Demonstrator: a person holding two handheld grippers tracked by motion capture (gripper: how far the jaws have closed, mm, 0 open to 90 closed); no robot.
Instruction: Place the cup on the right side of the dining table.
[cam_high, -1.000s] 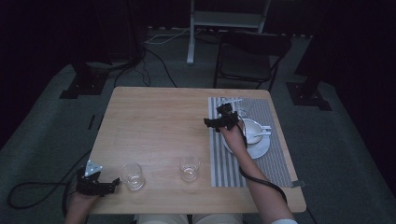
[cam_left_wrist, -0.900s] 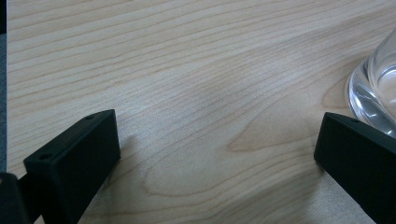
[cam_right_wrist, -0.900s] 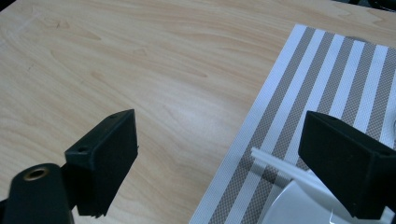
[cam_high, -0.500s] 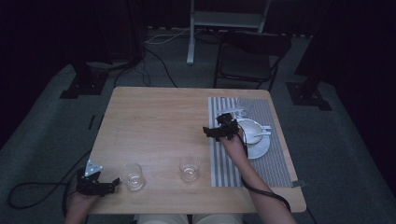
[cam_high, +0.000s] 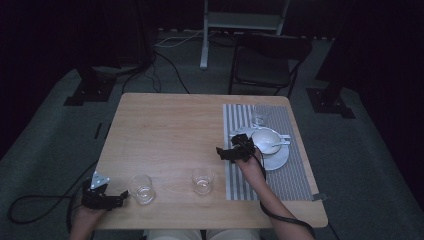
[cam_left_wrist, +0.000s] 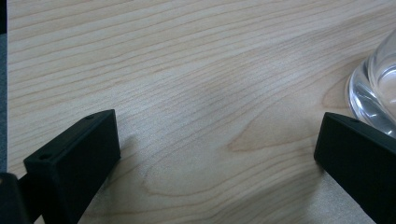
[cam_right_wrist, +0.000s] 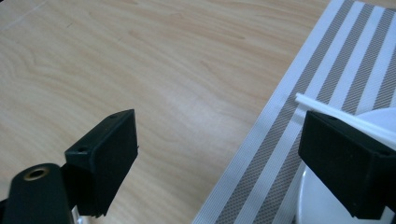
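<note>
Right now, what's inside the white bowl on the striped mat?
A white spoon lies in the white bowl. The bowl sits on a plate. What's underneath the bowl is covered.

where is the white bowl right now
In the high view the white ceramic bowl sits on a white plate on the striped placemat, table's right side, beside the right hand-held gripper.

Your right gripper (cam_high: 223, 153), jaws spread wide, has drawn back from above the white bowl (cam_high: 265, 140) toward you, now hanging over the striped placemat's (cam_high: 285, 180) left edge, just beside the bowl's plate (cam_high: 278, 159)
</note>
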